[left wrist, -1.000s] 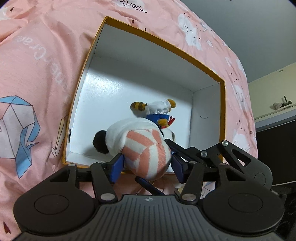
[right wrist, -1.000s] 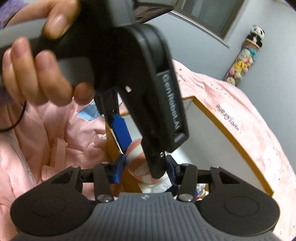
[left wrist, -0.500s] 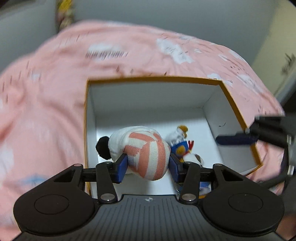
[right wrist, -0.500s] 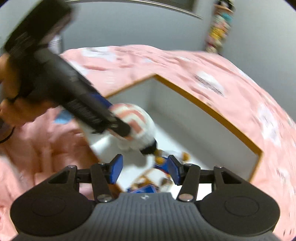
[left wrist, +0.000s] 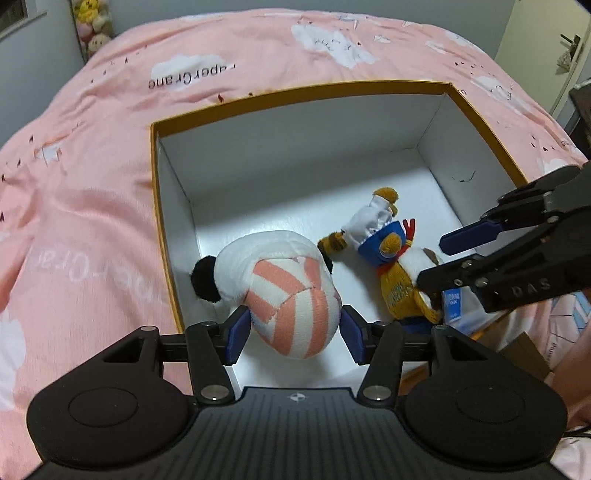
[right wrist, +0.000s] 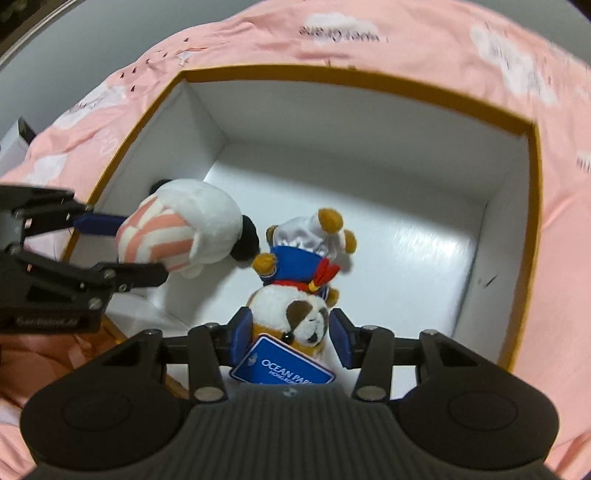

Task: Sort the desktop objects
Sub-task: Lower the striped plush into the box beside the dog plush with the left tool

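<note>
A white panda plush in pink-striped trousers (left wrist: 291,295) (right wrist: 177,225) hangs head down in the near left corner of the white box with an orange rim (left wrist: 295,92) (right wrist: 332,75). My left gripper (left wrist: 295,334) (right wrist: 142,247) straddles its striped rear; the jaws are opening and a thin gap shows at the right pad. A brown-and-white dog plush in a blue sailor suit (left wrist: 384,240) (right wrist: 295,258) lies on the box floor. My right gripper (right wrist: 291,334) (left wrist: 432,263) brackets its head, with the jaws closing and not squeezing it. A blue tag (right wrist: 284,363) lies below the head.
The box sits on a pink bedspread (left wrist: 92,184) with cloud prints. The far half of the box floor is bare. A column of small plush toys (left wrist: 92,26) hangs on the wall at the back left. A person's hand (left wrist: 569,369) shows at the right edge.
Both wrists rolled, so the box now lies square in both views. The right gripper left the left gripper's side and came down over the dog's head. The left pads eased off the panda.
</note>
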